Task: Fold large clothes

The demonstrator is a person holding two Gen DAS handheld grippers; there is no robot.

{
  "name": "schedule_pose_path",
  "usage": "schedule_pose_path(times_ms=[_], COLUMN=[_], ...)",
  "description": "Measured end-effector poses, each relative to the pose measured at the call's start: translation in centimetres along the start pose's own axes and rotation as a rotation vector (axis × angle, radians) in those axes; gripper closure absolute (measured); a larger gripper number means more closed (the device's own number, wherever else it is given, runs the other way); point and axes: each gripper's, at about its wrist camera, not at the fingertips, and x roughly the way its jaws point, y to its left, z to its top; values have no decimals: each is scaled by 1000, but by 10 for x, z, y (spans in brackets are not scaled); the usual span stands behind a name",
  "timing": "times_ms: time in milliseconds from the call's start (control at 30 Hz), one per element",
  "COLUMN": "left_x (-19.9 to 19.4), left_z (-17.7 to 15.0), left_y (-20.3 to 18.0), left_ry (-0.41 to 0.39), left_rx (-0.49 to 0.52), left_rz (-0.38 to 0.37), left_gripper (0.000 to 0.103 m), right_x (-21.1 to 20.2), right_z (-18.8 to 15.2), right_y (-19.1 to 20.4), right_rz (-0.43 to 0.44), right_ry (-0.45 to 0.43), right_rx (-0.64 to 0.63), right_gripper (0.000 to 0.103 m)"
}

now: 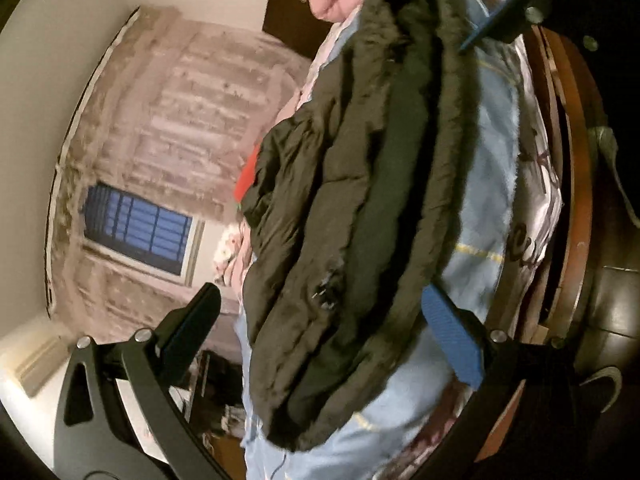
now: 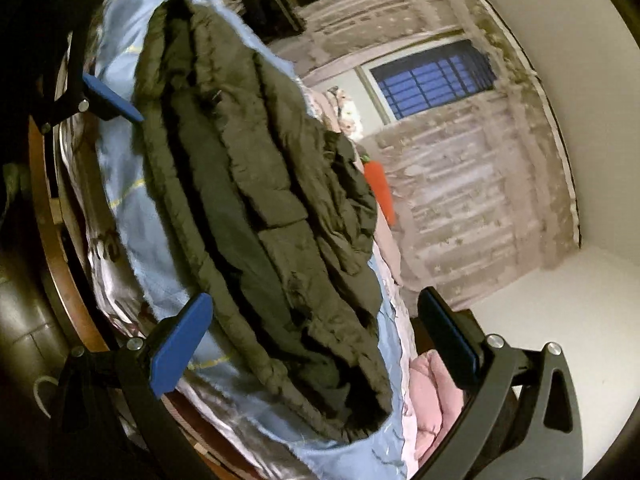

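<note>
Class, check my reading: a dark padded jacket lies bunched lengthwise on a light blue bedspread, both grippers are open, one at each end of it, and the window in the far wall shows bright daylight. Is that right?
One detail is wrong: the window shows deep blue behind its bars, not bright daylight, as the right wrist view shows. The rest holds: the dark padded jacket lies bunched on the light blue bedspread, with the left gripper and right gripper open at its ends.

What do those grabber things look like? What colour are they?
Each gripper, left and right, has curved black metal arms with cut-out holes and round silver bolts. Each ends in two flat fingers with blue ridged pads. No cables, sleeves or markings show.
</note>
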Motion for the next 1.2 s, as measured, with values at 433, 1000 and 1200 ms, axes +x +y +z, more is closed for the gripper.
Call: schedule_pose_path(times_ms=[433, 1000, 1200], left_x=[35, 42, 49], left_z=[-2, 11, 0], left_y=[-33, -9, -10], left_ry=[4, 8, 13], left_rx=[51, -9, -46], left_rz=[10, 52, 57], left_gripper=[2, 2, 2], right_x=[49, 69, 74], right_z=[-13, -9, -11], right_y=[27, 30, 31], right_rz=[8, -46, -92], right_ry=[36, 36, 52], right_rx=[-79, -76, -89], right_gripper=[1, 10, 15])
